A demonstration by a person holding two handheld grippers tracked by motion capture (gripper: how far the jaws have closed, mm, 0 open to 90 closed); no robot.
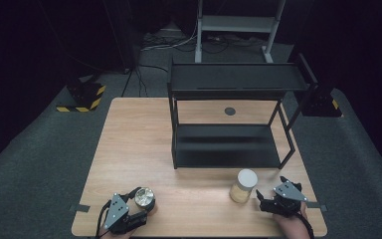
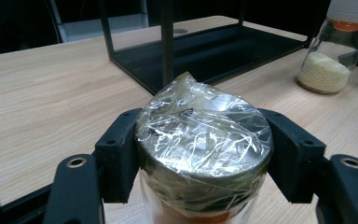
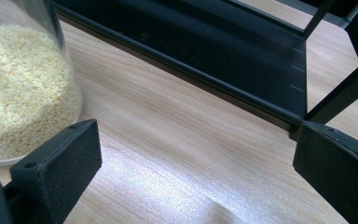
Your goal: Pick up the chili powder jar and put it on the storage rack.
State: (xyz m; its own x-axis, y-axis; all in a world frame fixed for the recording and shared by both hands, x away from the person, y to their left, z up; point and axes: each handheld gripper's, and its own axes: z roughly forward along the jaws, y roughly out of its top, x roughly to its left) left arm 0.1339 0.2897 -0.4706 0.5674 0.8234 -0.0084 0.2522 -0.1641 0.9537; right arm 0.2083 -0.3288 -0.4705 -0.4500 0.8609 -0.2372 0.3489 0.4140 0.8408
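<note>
A jar with a shiny metal lid under crinkled plastic wrap (image 1: 144, 197) (image 2: 204, 135) stands near the table's front left edge. My left gripper (image 1: 140, 201) (image 2: 204, 156) is shut on it, one black pad pressing on each side just below the lid. At the front right stands a clear jar of pale grains with a white lid (image 1: 243, 185) (image 3: 18, 88) (image 2: 331, 56). My right gripper (image 1: 271, 188) (image 3: 198, 168) is open just to the right of that jar, and only bare wood lies between its jaws.
A black two-level metal rack (image 1: 229, 149) (image 2: 205, 51) (image 3: 191, 42) stands on the wooden table (image 1: 139, 139) behind both jars, and both of its shelves are bare. A small dark disc (image 1: 230, 111) lies on the table behind the rack. Grey carpet surrounds the table.
</note>
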